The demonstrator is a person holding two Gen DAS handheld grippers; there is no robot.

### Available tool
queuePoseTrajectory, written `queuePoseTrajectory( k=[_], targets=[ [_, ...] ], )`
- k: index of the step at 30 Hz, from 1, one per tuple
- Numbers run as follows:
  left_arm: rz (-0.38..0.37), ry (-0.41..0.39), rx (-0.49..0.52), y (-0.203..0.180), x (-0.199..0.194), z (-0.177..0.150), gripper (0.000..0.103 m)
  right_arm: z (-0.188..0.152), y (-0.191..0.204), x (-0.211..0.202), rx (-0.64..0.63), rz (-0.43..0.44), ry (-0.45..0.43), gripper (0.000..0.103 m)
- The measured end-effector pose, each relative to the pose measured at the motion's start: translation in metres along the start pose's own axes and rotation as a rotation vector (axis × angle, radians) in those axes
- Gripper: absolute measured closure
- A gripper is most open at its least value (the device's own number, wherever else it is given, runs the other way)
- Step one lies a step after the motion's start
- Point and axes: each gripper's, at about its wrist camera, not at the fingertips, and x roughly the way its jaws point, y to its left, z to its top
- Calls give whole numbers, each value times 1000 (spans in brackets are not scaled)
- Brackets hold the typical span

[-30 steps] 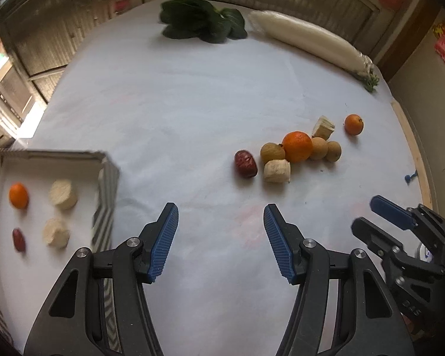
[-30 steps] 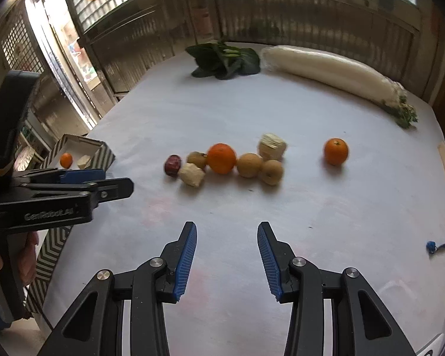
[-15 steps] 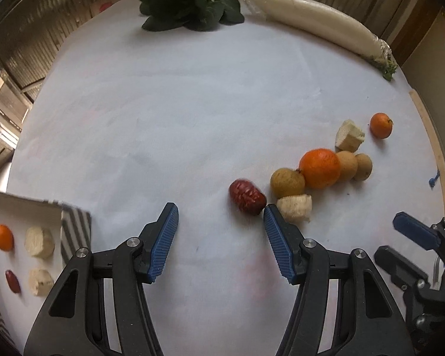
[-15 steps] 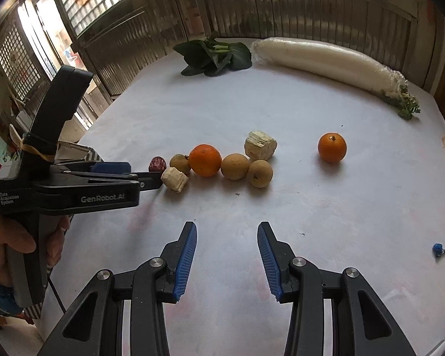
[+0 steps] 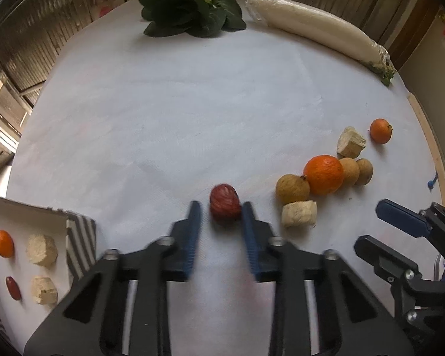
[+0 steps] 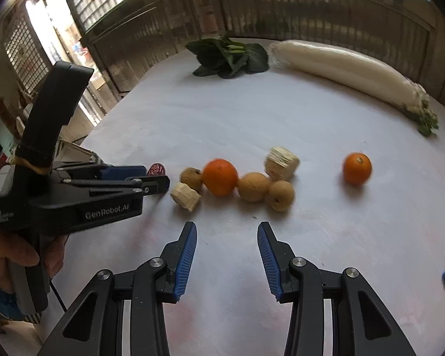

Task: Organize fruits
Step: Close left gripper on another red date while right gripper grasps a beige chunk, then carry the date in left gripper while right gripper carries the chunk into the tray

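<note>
A red date [image 5: 225, 204] lies on the white table between the fingers of my left gripper [image 5: 221, 207]. The jaws are partly closed around it, the right finger touching, a small gap at the left. Next to it lie a beige chunk [image 5: 299, 214], a brown longan [image 5: 292, 189], a big orange [image 5: 324, 174], two more longans [image 5: 356, 171], another chunk [image 5: 350, 142] and a small orange [image 5: 380, 130]. My right gripper [image 6: 227, 237] is open and empty, short of the fruit row [image 6: 220, 176]. The left gripper [image 6: 151, 179] shows there too.
A striped-edged white tray [image 5: 80, 240] at the left holds a small orange, a date and two beige chunks. Leafy greens [image 5: 190, 16] and a long white radish [image 5: 314, 34] lie at the far edge. A small blue thing [image 5: 431, 181] is by the right edge.
My left gripper has moved forward to the red date and its jaws have narrowed around it. My right gripper has edged closer to the fruit row, still open.
</note>
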Motion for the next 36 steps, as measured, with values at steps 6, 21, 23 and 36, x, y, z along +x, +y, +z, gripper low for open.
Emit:
queuePoseTrajectory(
  k=[6,21,23,36],
  targets=[
    [-18,-14,-40,14,-11,-4,83,13,19,17,-86,34,3,62],
    [-17,-38,-102,32,-43,-19,83,15,35,27,-142,43,33,77],
    [-15,-46,-103,34,-49,-23,83,13,37,16,-122,58,15,77],
    [46,-95,-127,60,-87,-52,83,11,88,-20,-162,93,-45,77]
  ],
)
